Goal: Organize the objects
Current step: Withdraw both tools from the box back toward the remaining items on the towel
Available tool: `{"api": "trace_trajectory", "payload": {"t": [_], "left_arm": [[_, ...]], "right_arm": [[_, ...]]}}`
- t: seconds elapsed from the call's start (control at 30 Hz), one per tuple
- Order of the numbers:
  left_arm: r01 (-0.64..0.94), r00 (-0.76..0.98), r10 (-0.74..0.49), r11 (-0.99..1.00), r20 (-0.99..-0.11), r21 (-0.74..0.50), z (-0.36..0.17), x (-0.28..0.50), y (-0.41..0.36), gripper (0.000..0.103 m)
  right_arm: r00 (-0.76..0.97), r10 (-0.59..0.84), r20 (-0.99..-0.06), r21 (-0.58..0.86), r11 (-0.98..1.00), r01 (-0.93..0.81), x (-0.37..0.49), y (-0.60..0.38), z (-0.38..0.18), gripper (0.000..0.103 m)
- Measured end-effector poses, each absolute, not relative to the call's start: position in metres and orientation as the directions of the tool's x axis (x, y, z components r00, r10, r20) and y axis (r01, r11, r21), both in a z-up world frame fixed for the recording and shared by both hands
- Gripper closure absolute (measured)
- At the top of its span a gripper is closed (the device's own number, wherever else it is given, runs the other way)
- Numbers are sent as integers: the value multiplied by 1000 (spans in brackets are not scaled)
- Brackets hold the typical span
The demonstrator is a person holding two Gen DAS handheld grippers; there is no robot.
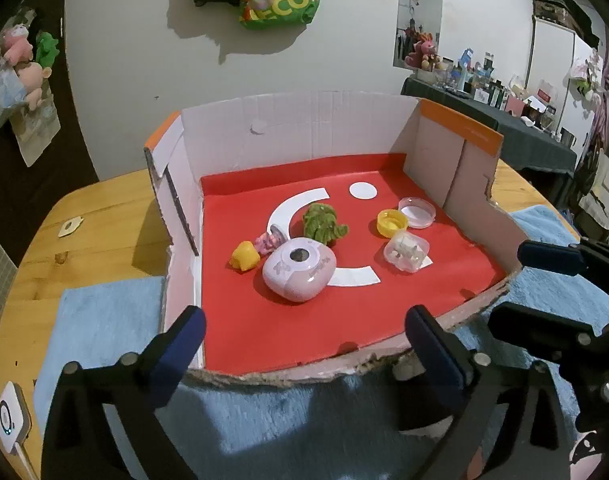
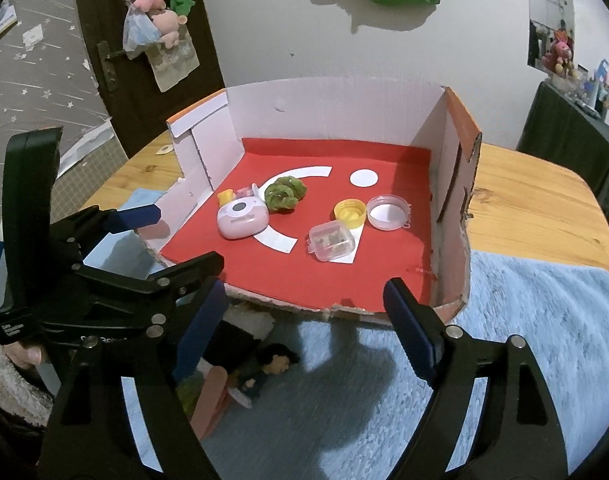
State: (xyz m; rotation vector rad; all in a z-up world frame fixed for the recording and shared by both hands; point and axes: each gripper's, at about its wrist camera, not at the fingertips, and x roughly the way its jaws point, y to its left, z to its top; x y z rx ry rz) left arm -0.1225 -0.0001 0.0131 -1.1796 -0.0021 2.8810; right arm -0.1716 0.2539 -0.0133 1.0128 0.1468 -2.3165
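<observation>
My left gripper [image 1: 304,334] and right gripper [image 2: 304,310], both spread wide and empty, hover before the cardboard box [image 1: 300,132]; pink toy camera [image 1: 299,274] lies ahead.

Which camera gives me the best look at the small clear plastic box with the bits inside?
The right wrist view: the clear box sits nearer the centre, seen from above, lid and contents visible through it. In the left wrist view the same box lies further right, seen more from the side, contents less distinct.
</observation>
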Motion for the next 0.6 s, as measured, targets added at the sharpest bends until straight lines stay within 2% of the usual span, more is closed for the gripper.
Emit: {"api": "trace_trajectory", "payload": {"t": [0.13, 0.6], "left_arm": [[-24, -712, 26, -1000, -702, -12, 13, -120, 0, 0], [-13, -713, 23, -1000, -701, -20, 17, -102, -2, 0]], "right_arm": [[-531, -484, -696, 134, -814, 566, -167, 255, -11, 17], [-538, -491, -685, 145, -816, 560, -148, 262, -7, 16]]}}
